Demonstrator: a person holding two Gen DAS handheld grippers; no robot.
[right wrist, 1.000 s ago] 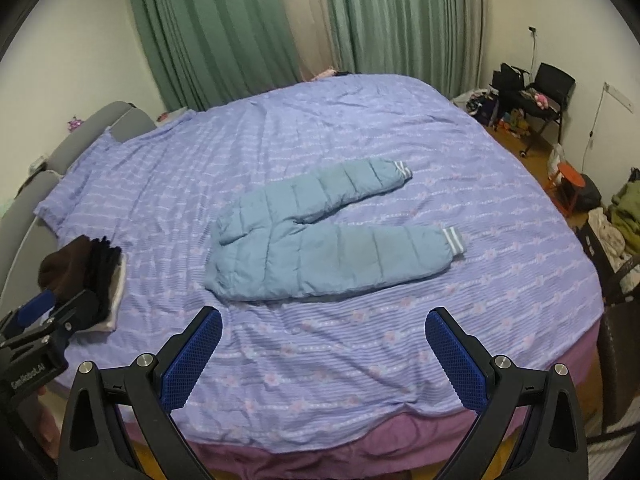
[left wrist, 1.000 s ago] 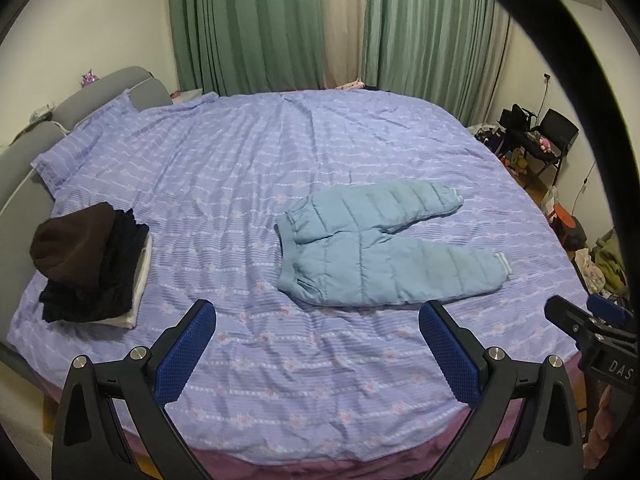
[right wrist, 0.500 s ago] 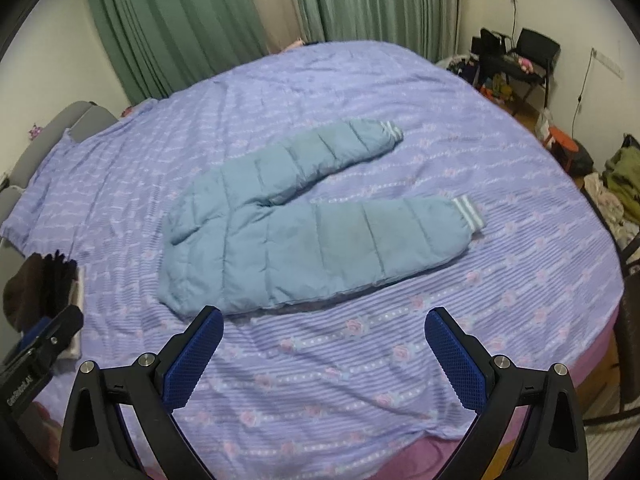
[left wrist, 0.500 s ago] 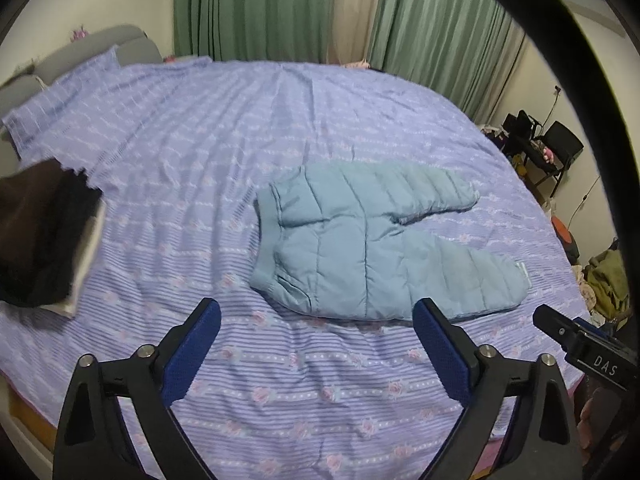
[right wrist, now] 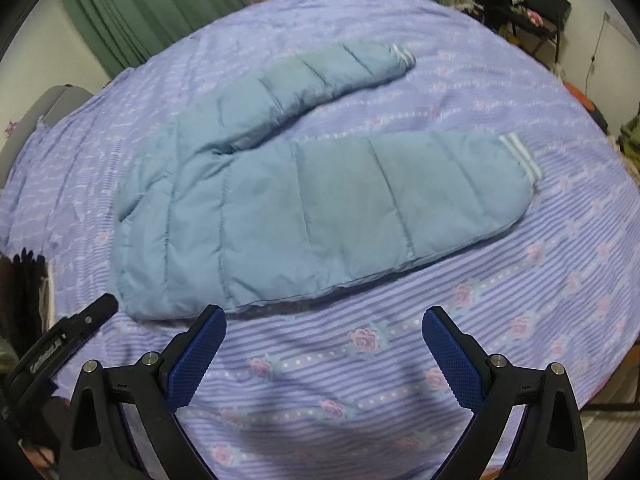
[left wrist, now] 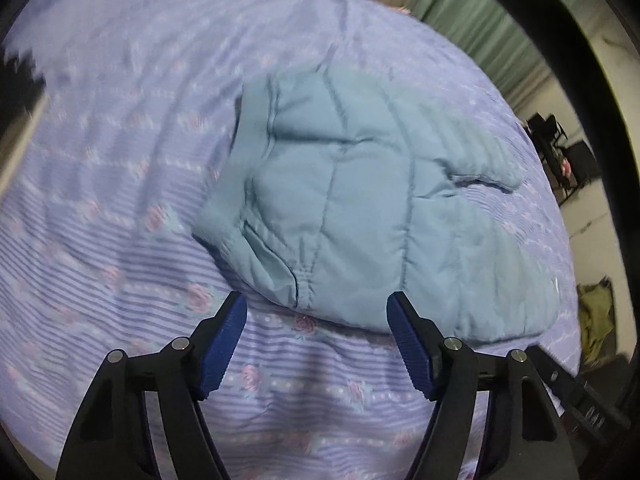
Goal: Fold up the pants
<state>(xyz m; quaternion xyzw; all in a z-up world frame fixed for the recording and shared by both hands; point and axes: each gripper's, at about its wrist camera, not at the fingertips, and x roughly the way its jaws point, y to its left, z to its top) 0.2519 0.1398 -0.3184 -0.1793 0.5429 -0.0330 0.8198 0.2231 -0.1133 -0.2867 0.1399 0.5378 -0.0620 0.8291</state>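
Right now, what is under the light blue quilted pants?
The light blue quilted pants lie flat on the purple striped floral bedsheet, legs apart. Sheet shows all around them; anything directly beneath is covered.

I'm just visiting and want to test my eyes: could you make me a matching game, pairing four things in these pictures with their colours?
Things:
1. pants
2. bedspread
3. curtains
4. chair

Colours:
A. green
B. black
C. light blue
D. purple with pink roses

Pairs: 1-C, 2-D, 3-A, 4-B
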